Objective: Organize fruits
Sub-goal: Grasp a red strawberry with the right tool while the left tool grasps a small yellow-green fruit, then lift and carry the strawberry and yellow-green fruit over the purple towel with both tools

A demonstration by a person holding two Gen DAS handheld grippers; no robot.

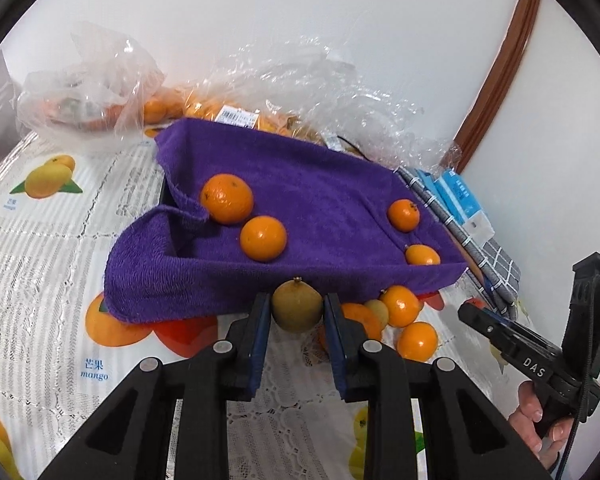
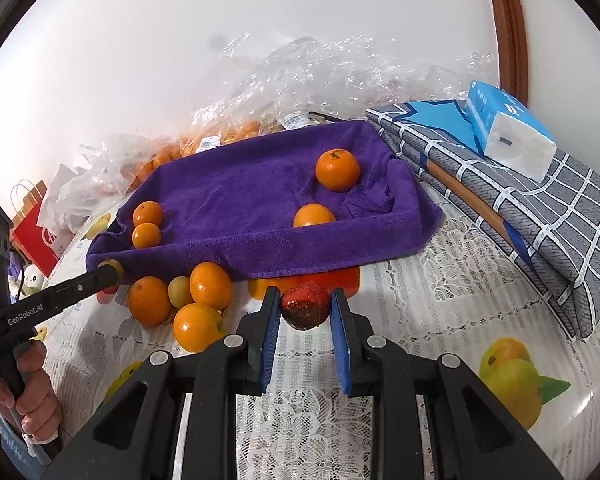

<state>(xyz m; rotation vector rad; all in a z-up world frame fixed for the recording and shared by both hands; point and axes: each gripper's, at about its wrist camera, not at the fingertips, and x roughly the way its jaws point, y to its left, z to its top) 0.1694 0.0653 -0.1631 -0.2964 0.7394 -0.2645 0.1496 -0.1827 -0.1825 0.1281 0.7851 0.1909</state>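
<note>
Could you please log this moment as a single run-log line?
left gripper: shut on yellow-green fruit | right gripper: shut on red fruit | purple-lined tray: four oranges inside

1. Both views are bright and evenly lit, with only soft, faint shadows.
2. Glare glints off the crumpled plastic wrap (image 1: 300,76) at the desk's far edge.
3. Fisheye distortion bends the door frame (image 2: 508,28); the corners are black.
</note>
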